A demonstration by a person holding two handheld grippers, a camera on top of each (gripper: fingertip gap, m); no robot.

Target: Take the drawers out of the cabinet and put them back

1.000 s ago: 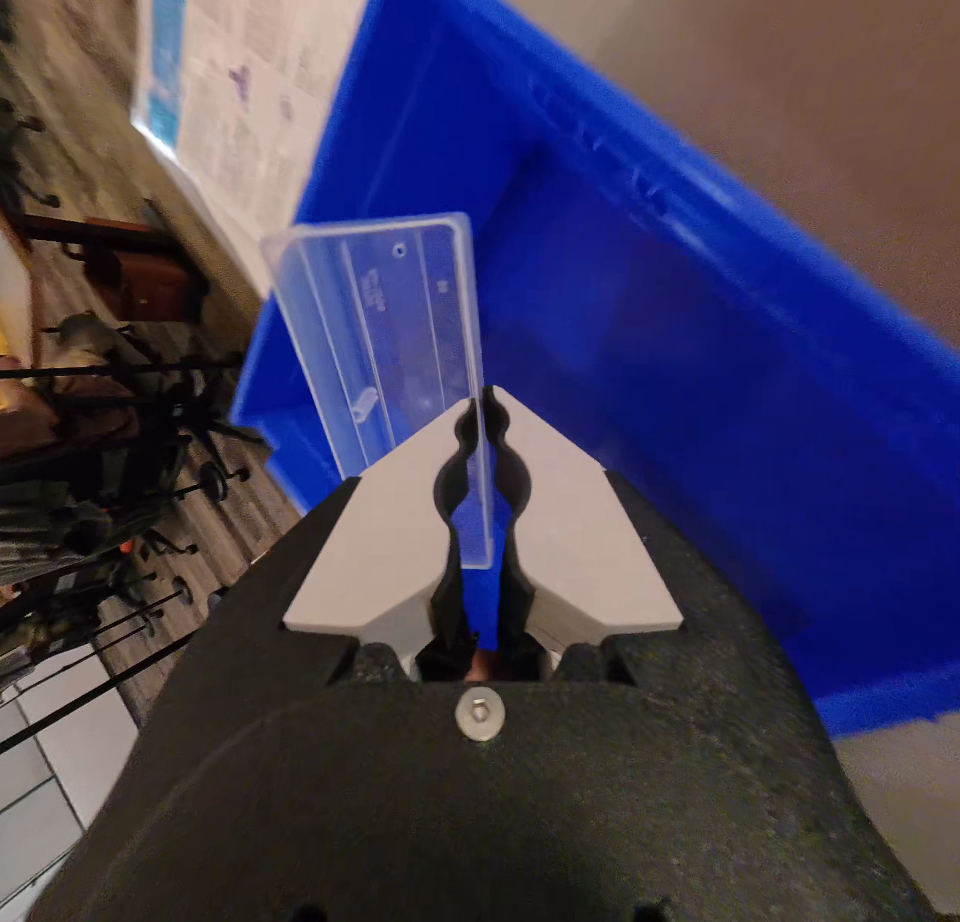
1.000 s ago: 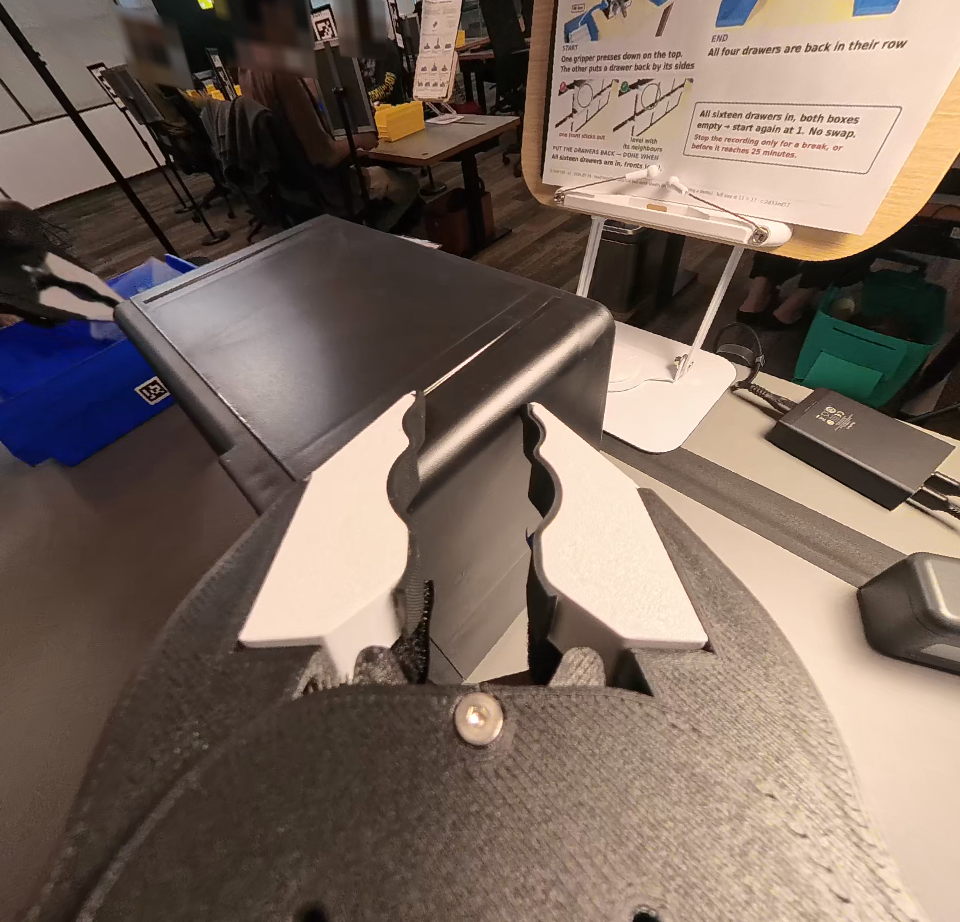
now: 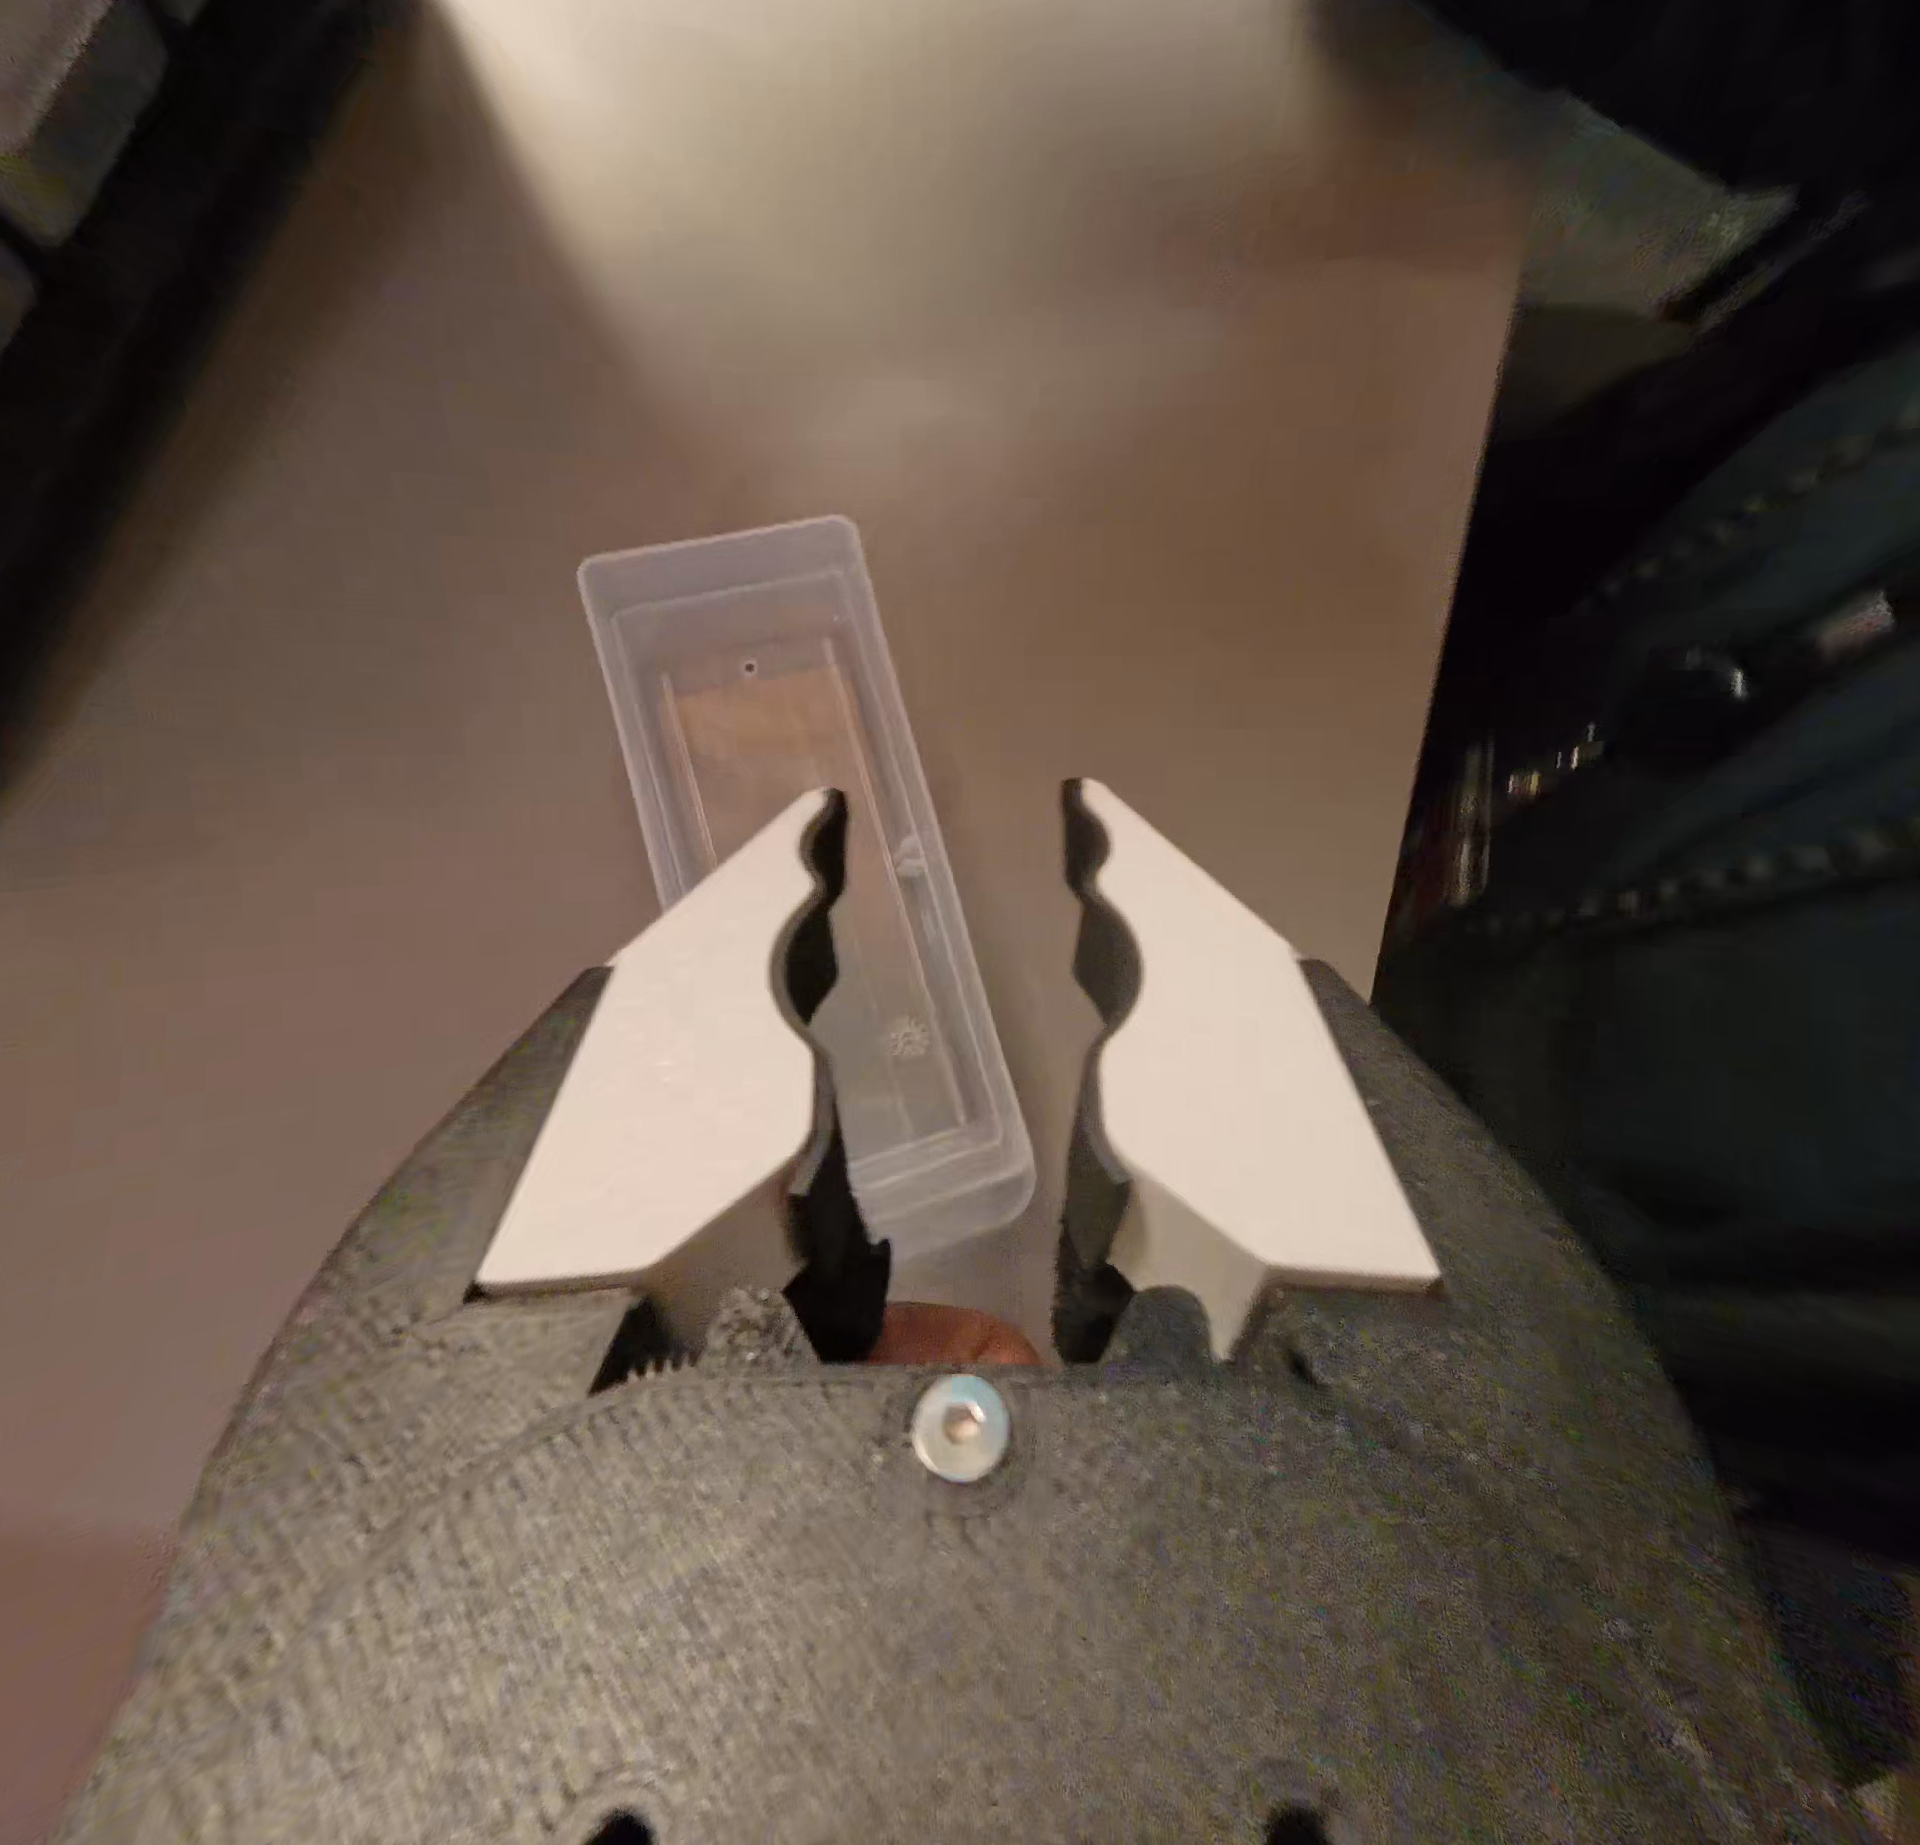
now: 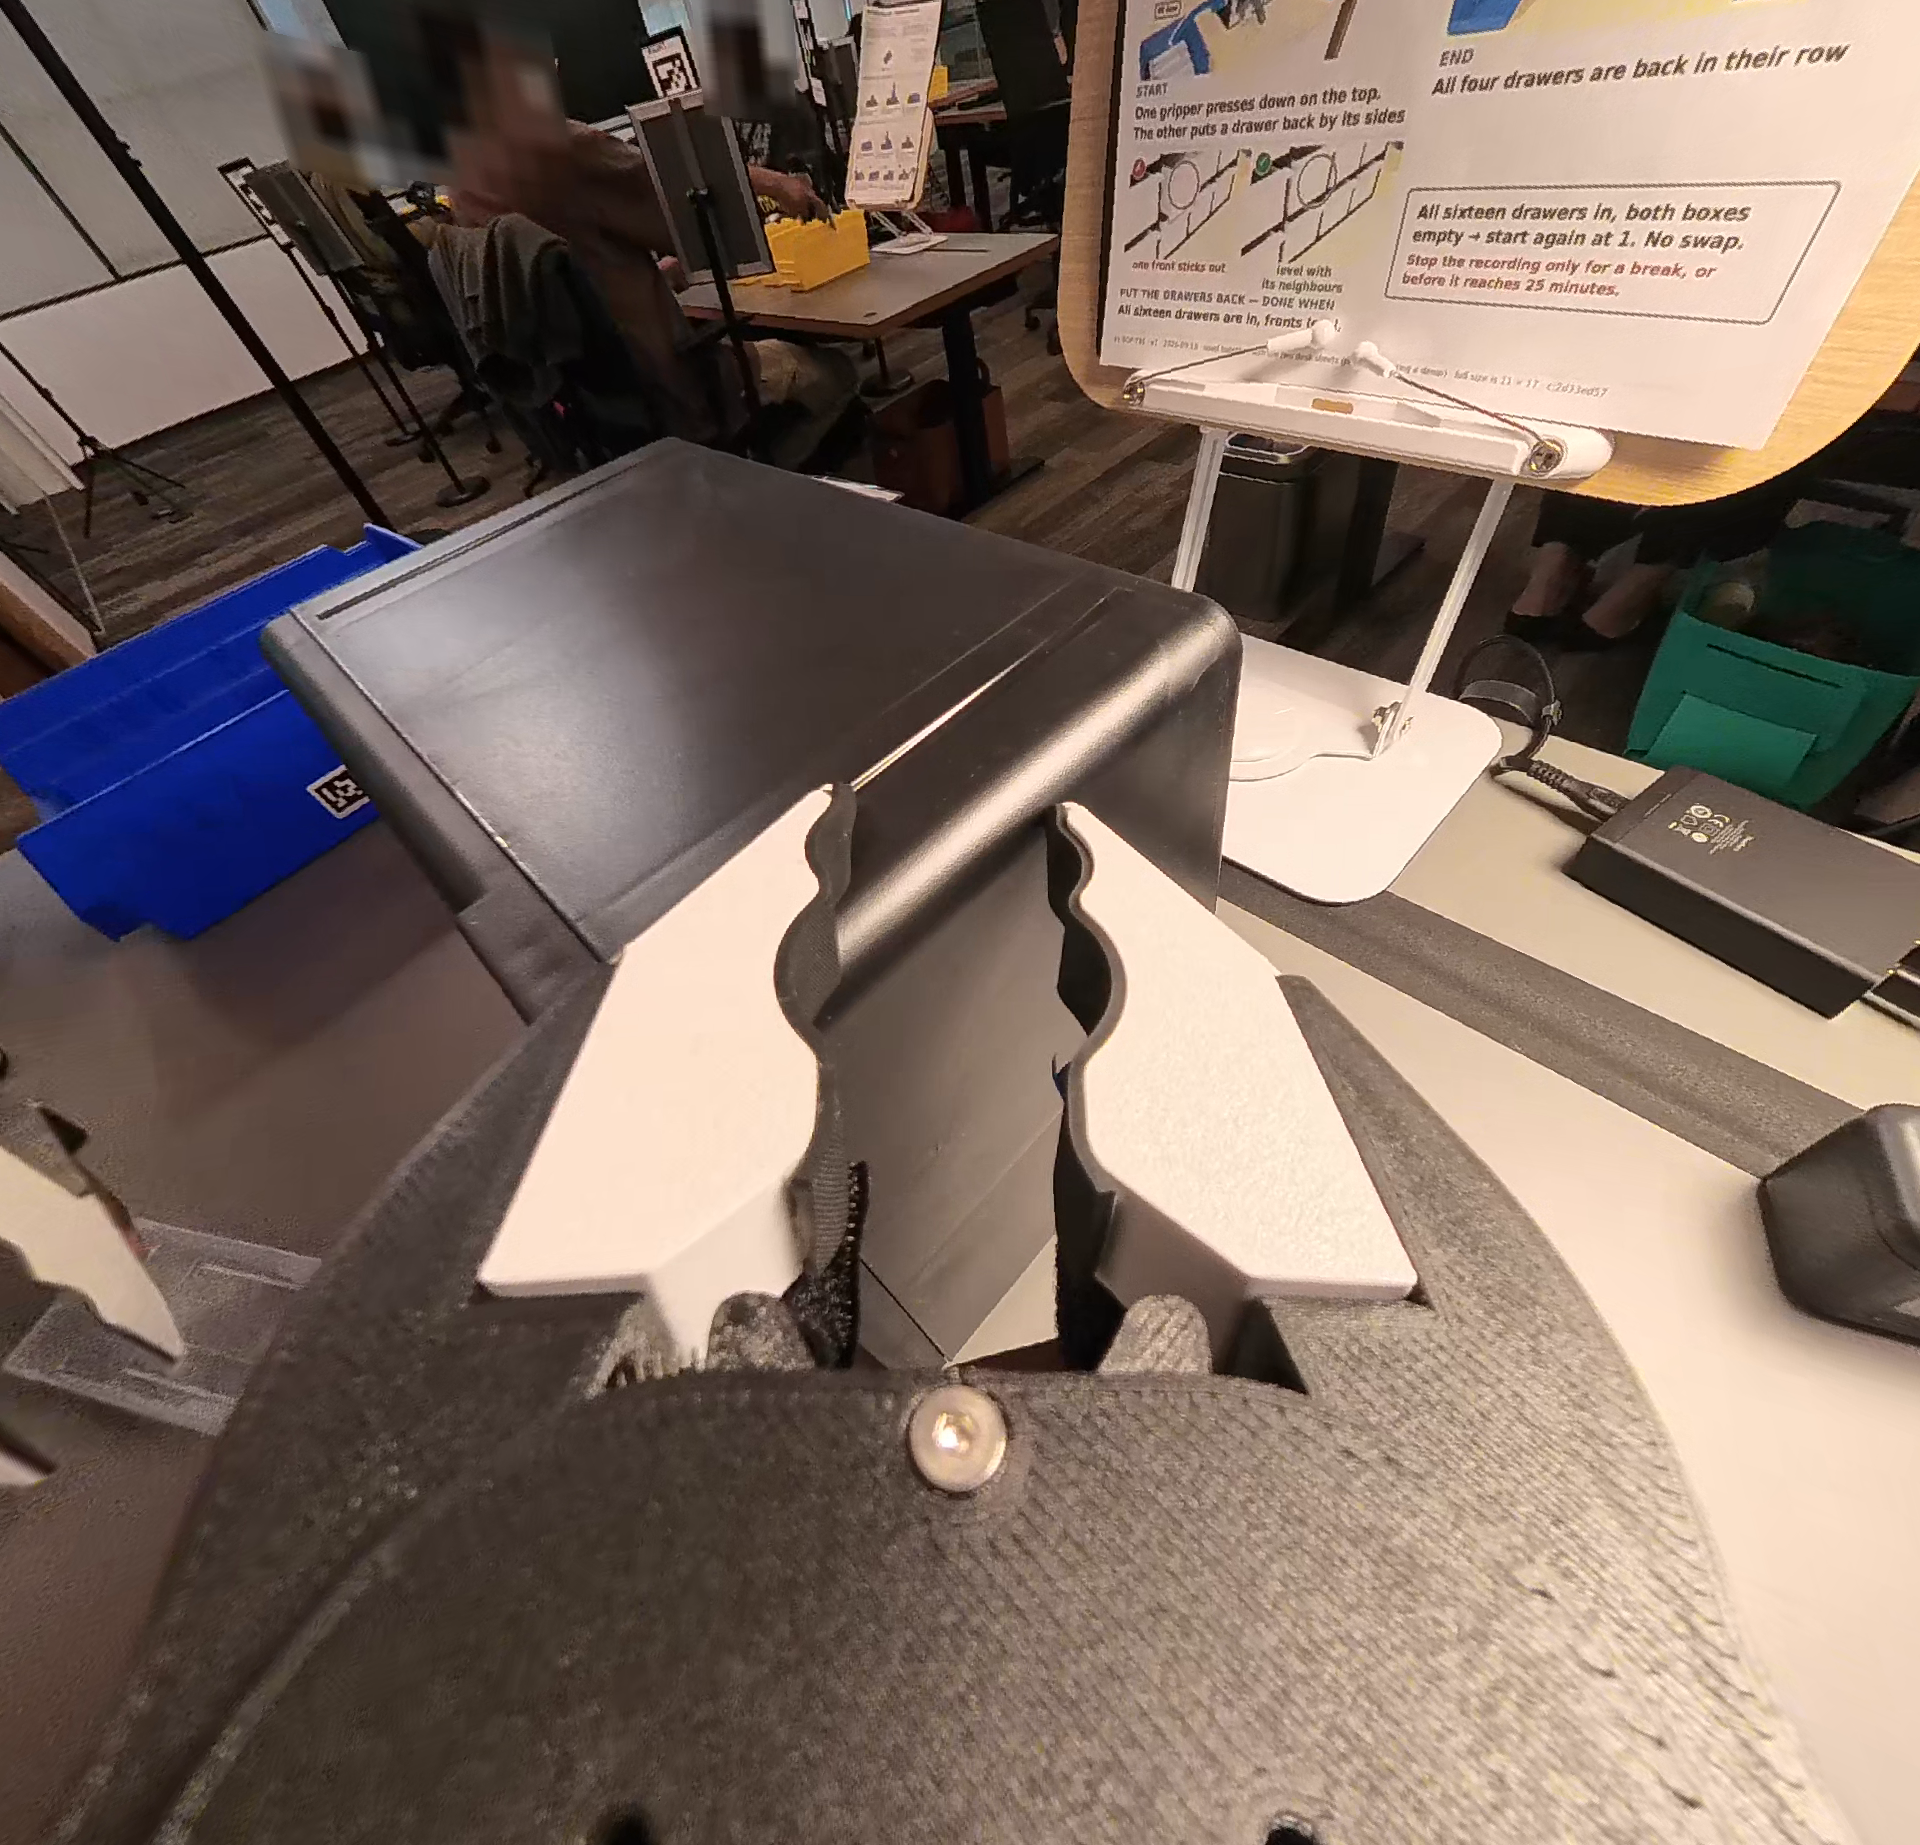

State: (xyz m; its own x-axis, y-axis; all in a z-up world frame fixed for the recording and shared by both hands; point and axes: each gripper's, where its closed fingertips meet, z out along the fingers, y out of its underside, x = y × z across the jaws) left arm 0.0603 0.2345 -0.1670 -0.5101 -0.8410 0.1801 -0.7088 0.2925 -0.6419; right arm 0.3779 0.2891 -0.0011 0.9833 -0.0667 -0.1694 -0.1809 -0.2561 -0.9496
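In the left wrist view a clear plastic drawer (image 3: 748,673) lies open side up on the tan table (image 3: 935,289). My left gripper (image 3: 951,798) is open just above it. The left finger (image 3: 727,964) overlaps the drawer's left side, and the right finger stands clear of it. In the right wrist view my right gripper (image 4: 951,803) is open and empty, with its fingers over the near right top edge of the black cabinet (image 4: 675,652). One finger of the left gripper (image 4: 83,1265) shows at that view's left edge. The cabinet's drawer front is hidden.
A blue bin (image 4: 156,756) sits left of the cabinet. An instruction board on a white stand (image 4: 1351,787) stands behind it, with a black power brick (image 4: 1714,860) and a dark device (image 4: 1849,1224) to the right. The table's edge (image 3: 1455,652) runs close to the drawer's right.
My left gripper was shut on the clear drawer over the blue bin. It has since moved over the bare table and opened, letting the drawer go. The right gripper has stayed over the cabinet.
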